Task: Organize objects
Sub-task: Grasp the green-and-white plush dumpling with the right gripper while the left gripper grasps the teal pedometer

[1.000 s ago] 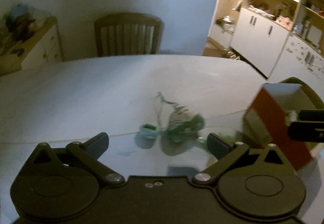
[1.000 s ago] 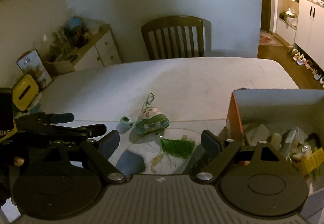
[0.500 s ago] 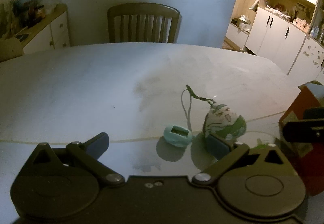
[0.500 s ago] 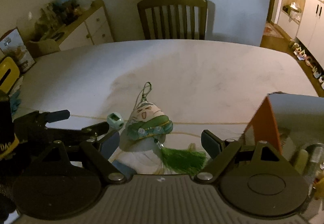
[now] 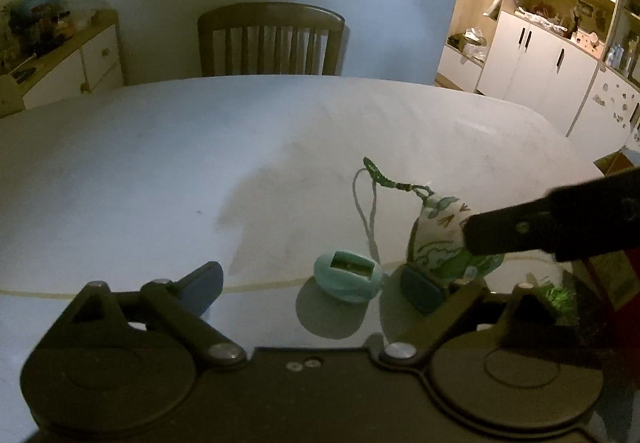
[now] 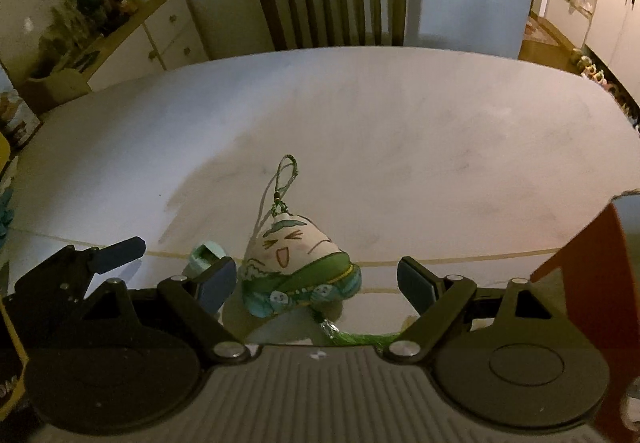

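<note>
risk: the plush charm [image 6: 298, 269] is soft, rounded and trails a cord loop [image 6: 286, 179] at the far end and a green tassel [image 6: 360, 339] at the near end; a closure on its sloped upper half would likely squeeze it out of the pads, and the tassel or cord could snag on the rim of the red box [image 6: 588, 259] during transfer. the small teal sharpener [image 5: 347, 277] lies just beside the charm and could be knocked aside by the near pad of either tool. collision between the two tools is also possible, since both work the same spot. state: the right gripper [image 6: 316, 283] is wide apart and holds nothing; the charm sits between its pads, close to the left pad, clear of the right one. the left gripper [image 5: 314, 285] is also spread and empty, with the sharpener between its pads and its right pad near the charm's base. both objects rest on the white table [image 6: 400, 131], near its front edge, left of the box.
</note>
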### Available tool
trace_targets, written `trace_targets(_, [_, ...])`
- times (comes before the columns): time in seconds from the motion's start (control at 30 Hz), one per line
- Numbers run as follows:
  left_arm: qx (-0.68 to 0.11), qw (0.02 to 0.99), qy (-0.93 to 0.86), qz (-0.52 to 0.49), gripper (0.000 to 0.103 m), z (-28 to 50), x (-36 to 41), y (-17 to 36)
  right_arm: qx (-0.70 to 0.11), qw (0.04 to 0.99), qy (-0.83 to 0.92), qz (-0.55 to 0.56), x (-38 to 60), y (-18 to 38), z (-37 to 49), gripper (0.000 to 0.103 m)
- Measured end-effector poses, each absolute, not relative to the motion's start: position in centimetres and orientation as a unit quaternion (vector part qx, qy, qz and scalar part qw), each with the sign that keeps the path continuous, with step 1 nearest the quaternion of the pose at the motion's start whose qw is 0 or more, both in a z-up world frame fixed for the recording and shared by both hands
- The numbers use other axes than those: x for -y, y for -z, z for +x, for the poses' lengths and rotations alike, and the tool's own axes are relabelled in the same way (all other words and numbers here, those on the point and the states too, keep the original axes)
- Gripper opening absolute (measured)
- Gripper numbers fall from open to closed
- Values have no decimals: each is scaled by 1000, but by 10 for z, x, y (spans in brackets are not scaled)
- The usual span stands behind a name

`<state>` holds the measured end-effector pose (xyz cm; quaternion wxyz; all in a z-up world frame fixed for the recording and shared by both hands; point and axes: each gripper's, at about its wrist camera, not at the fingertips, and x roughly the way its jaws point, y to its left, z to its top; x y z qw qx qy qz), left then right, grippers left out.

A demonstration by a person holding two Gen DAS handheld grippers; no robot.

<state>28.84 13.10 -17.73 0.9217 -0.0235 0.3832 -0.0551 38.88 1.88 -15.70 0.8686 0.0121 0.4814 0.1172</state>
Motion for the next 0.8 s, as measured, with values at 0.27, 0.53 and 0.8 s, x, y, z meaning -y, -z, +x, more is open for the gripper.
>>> trace_targets(0.27, [-380,923,64,-19,78,288,-127,184,-498,860,-107,24,-23,176,399,87])
trace_targets(0.53, [-375,923,80,-21,53,288,-121,181,-504,855,-108,53,-25,184,405,78])
trace_targets(0.8, [-378,920,97,-37,38,288,-122,179,-502,856,-111,62,-27,184,404,68])
